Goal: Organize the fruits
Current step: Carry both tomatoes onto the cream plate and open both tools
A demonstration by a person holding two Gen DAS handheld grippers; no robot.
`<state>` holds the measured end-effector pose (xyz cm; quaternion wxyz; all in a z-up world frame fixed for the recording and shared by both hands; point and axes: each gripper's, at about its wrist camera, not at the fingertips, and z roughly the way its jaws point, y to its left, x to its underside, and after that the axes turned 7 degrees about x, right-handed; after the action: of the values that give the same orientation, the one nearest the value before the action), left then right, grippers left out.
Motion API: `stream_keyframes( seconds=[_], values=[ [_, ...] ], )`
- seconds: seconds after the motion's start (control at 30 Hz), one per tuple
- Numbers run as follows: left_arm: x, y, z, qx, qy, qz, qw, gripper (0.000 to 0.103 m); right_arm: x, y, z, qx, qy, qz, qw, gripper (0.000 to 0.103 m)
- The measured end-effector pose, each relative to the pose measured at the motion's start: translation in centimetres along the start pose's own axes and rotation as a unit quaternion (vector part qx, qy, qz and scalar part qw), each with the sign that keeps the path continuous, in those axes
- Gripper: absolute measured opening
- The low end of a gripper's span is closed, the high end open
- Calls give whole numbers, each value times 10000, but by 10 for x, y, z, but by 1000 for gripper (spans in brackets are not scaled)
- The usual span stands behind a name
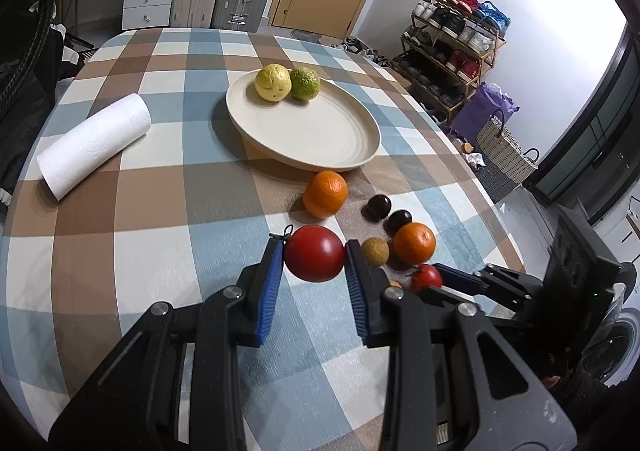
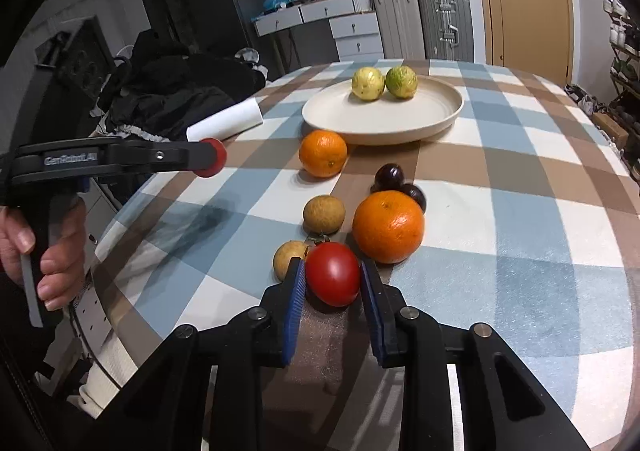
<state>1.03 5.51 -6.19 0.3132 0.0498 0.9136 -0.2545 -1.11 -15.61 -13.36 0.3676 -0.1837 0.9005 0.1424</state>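
Left wrist plate (image 1: 344,155): held a yellow fruit (image 1: 273,82) and a green fruit (image 1: 305,83).
Left gripper (image 1: 314,255): clamped a red tomato (image 1: 314,259), raised above the table.
Right wrist plate (image 2: 440,119): same two fruits.
Right gripper (image 2: 332,277): jaws bracketing a second tomato (image 2: 333,273) on the tablecloth (image 2: 520,231); contact unclear.

Black tongs (image 1: 314,263), blue ribbed pads (image 2: 295,303), silver screws.

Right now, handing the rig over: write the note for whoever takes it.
Left gripper: shut on held tomato, lifted above the table.
Right gripper: fingers flank second tomato, which sits on the table; grip unclear.
Done: yellow fruit and green fruit on plate.
Left: both tomatoes, oranges, plums, brown fruits.
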Motion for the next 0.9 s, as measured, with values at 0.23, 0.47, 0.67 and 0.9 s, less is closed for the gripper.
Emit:
stream_keyframes(
  seconds=[0.23,0.47,0.67,0.9],
  values=[
    [-27,12,7,-35,-127,-190,9997,28,-21,-17,-20,-180,-360,72,9992,28],
    [-75,24,30,-108,-38,-328,9994,28,-74,-38,-31,-287,-862,163,9957,28],
    [-125,34,55,-215,-46,-229,9995,29,-127,-56,-19,-154,-1067,-26,9942,28],
    [-167,61,96,-351,92,-223,9991,29,-190,-84,14,-186,-1057,-42,9942,28]
  ],
)
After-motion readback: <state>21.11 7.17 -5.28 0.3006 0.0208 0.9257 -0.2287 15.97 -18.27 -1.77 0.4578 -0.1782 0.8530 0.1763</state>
